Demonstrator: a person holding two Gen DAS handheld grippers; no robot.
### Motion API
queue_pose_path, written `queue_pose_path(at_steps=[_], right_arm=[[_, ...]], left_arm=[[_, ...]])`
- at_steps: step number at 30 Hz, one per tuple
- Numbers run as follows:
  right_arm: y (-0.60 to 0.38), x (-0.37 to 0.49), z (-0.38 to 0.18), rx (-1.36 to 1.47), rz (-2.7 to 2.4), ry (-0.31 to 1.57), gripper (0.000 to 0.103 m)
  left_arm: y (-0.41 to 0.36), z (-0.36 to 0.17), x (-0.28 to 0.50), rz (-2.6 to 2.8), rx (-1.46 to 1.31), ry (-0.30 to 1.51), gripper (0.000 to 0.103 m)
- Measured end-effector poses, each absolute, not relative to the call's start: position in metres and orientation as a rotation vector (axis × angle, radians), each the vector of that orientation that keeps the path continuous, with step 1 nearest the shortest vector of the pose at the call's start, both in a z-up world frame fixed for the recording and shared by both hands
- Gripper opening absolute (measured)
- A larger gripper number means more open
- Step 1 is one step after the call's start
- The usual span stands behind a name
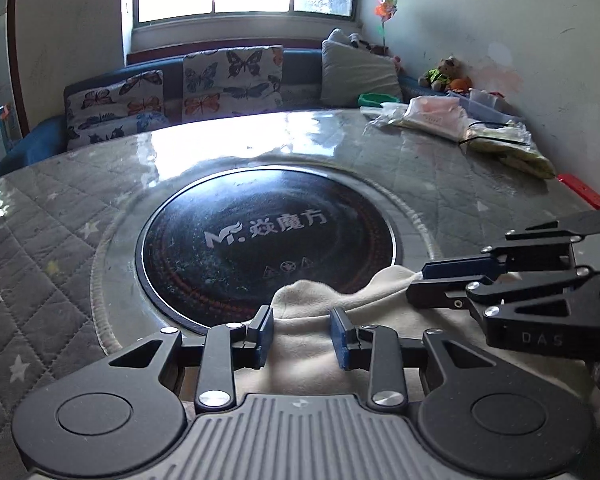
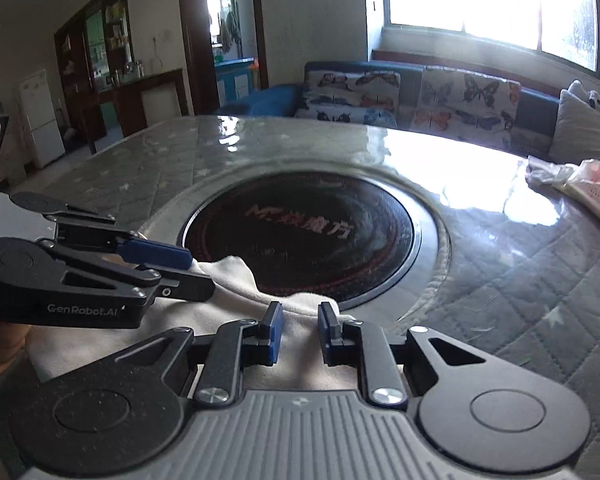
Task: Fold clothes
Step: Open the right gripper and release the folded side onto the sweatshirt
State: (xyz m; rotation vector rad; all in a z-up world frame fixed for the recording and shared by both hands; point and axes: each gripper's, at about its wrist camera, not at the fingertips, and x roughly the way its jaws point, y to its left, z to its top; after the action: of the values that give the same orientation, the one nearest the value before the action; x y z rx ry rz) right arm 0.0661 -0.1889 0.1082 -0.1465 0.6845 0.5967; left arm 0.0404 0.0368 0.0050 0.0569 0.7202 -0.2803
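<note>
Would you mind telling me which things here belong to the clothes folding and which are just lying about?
Belonging to the job:
- cream garment, lying at the table's near edge
- left tool, open, astride the garment's edge
- right tool, open, over the same cloth

Just lying about:
- plastic bags at the far corner
- red item
- black round hotplate set in the table

A quilted table (image 1: 52, 208) under glossy plastic is carrying a black round cooktop (image 1: 268, 248) ahead of the claws, a cream garment (image 1: 312, 340) beneath them, bags (image 1: 428, 118) lying far right.
</note>
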Motion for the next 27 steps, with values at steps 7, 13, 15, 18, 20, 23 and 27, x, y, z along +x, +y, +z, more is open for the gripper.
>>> queue_pose_path(at_steps=[7,13,15,18,20,23,27], right_arm=[[-0.200,0.056,0.115,-0.123,0.589,0.654,0.017],[-0.218,0.016,0.128,-0.139,0.627,0.617,0.017],[-0.226,0.010,0.127,-0.128,0.617,0.627,0.017],[-0.239,0.002,0.125,-0.113,0.601,0.642,0.017],[-0.247,-0.004,0.124,-0.102,0.590,0.653,0.017],[-0.259,-0.013,0.123,-0.088,0.574,0.664,0.017],[-0.272,-0.019,0.127,-0.087,0.557,0.669,0.017]], left_arm=[[0.038,0.004,0.038,-0.272,0.044,0.702,0.035],[0.041,0.011,0.023,-0.265,0.031,0.676,0.035],[0.042,0.012,0.017,-0.264,0.033,0.668,0.036],[0.045,0.012,0.007,-0.243,0.039,0.668,0.036],[0.050,0.015,-0.001,-0.239,0.034,0.658,0.036],[0.056,0.020,-0.018,-0.229,0.033,0.637,0.038],[0.061,0.021,-0.035,-0.215,0.033,0.621,0.040]])
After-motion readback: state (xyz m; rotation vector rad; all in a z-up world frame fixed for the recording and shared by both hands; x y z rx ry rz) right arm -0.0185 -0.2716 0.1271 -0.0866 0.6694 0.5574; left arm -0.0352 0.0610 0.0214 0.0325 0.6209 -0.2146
